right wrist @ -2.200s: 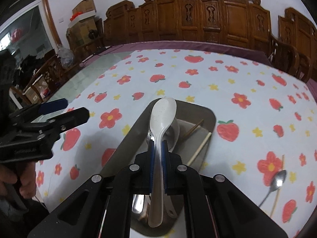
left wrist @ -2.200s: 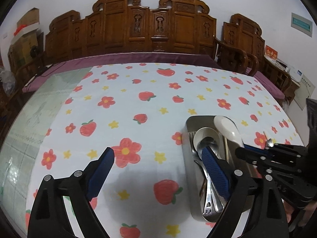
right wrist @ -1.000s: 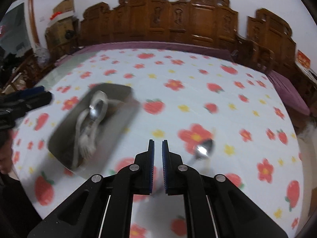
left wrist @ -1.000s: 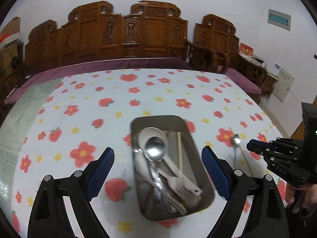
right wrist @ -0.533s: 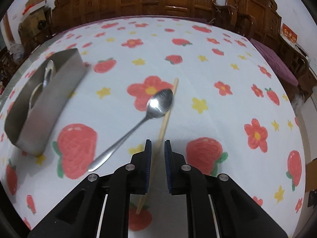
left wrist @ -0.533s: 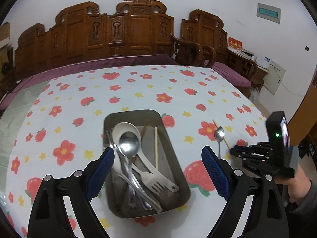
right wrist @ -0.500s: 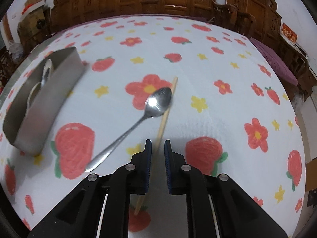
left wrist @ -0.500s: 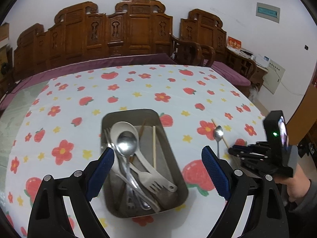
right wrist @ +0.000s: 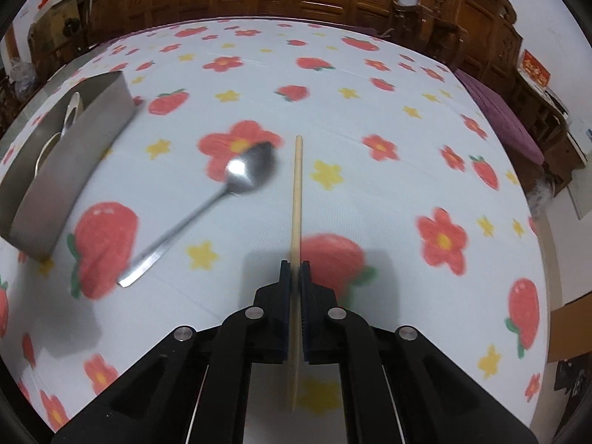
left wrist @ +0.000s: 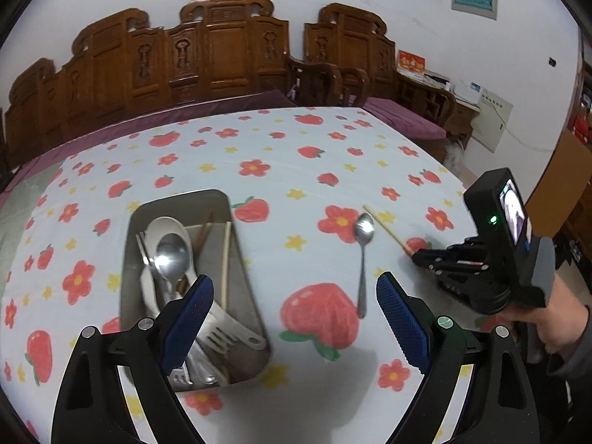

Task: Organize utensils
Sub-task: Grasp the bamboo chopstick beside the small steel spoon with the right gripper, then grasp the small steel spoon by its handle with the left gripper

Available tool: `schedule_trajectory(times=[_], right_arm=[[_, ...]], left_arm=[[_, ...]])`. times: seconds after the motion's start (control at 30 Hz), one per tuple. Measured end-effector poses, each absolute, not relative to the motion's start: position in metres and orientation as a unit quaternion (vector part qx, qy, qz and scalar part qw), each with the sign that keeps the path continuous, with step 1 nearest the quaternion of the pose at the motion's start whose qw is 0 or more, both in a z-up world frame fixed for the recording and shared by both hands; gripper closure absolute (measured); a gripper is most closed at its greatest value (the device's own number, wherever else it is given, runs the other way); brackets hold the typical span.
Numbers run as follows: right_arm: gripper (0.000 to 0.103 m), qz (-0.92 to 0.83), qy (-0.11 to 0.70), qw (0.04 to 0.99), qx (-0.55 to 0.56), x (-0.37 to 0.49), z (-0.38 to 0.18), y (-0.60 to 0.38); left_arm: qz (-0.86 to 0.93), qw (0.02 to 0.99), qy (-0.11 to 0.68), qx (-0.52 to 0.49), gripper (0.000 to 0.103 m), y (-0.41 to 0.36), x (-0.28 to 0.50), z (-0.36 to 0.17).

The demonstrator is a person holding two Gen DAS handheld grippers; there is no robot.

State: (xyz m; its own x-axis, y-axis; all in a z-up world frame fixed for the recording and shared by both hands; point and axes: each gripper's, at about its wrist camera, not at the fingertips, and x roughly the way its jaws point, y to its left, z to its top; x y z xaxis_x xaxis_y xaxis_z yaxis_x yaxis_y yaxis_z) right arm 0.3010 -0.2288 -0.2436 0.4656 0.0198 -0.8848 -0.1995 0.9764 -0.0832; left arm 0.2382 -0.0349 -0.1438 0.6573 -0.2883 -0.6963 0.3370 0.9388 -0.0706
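On the counter [right wrist: 370, 74], covered by a white cloth printed with strawberries and flowers, my right claw [right wrist: 295, 277] is pinching a single pale wooden chopstick [right wrist: 296, 192] near its lower end. Its jaws have just been closing, and the stick sits between the blue pads, running straight away from the claw with its far tip beside the bowl of a metal spoon [right wrist: 207, 203]. That spoon lies loose on the cloth just left of the chopstick, handle angled toward the lower left, not touching the stick as far as I can tell.

From the left wrist view, my left claw [left wrist: 294, 318] hangs spread wide above the cloth with nothing between its pads. Its left finger sits over the near end of the steel tray [left wrist: 236, 270]. Inside the tray I see a white ladle-style spoon [left wrist: 162, 225], a shiny metal spoon [left wrist: 171, 255] on top of it, a pale slotted turner [left wrist: 225, 336], one light chopstick [left wrist: 225, 259] along the right wall, and a darker stick [left wrist: 205, 227]. To the right lie the loose spoon [left wrist: 363, 259] and the gripped chopstick [left wrist: 384, 231], with the right claw [left wrist: 416, 256] held by a person's hand [left wrist: 547, 322].
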Motion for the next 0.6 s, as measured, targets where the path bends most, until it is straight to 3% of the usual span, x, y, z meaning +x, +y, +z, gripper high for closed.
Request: schedule_trajectory(times=[0.6], right_arm=[[0.097, 0.092, 0.485, 0.865, -0.085, 0.257, -0.222, -0.284]], left_arm=[[-0.2, 0.893, 0.397, 0.071, 0.017, -0.109, 0.273, -0.159]])
